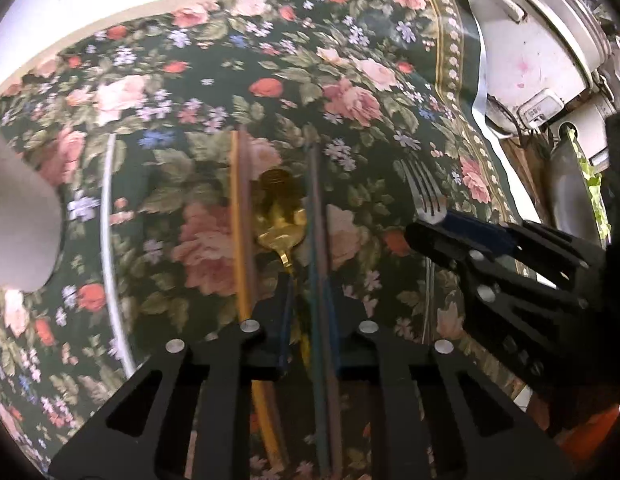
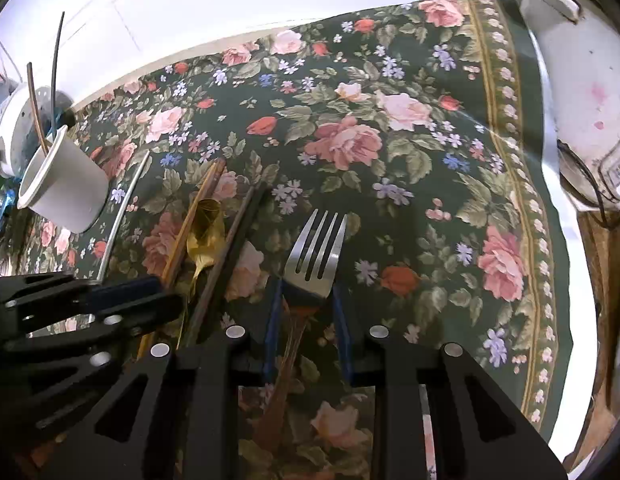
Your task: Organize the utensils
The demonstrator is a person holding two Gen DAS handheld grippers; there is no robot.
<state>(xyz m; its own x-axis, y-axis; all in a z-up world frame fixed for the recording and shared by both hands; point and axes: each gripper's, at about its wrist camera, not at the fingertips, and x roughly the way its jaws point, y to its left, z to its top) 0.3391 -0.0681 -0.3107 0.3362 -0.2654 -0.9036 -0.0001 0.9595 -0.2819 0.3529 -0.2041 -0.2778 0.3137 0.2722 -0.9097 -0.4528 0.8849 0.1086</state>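
On the floral tablecloth (image 1: 350, 92) lie a gold spoon (image 1: 279, 220), a brown-and-yellow chopstick pair (image 1: 241, 224), a dark chopstick pair (image 1: 320, 240) and a steel fork (image 1: 426, 196). My left gripper (image 1: 310, 320) is open, its pads on either side of the spoon's handle and the dark chopsticks. My right gripper (image 2: 305, 304) is open around the fork (image 2: 316, 252) at its neck; the pads stand apart from it. The spoon (image 2: 205, 232) and chopsticks (image 2: 225, 252) show left of it, with the left gripper (image 2: 149, 296) over them.
A white paper cup (image 2: 65, 188) lies tilted at the left, with a white strainer holding sticks (image 2: 25, 120) behind it. A white straw (image 1: 107, 240) lies left of the chopsticks. A white rice cooker (image 1: 538, 40) stands at the right table edge.
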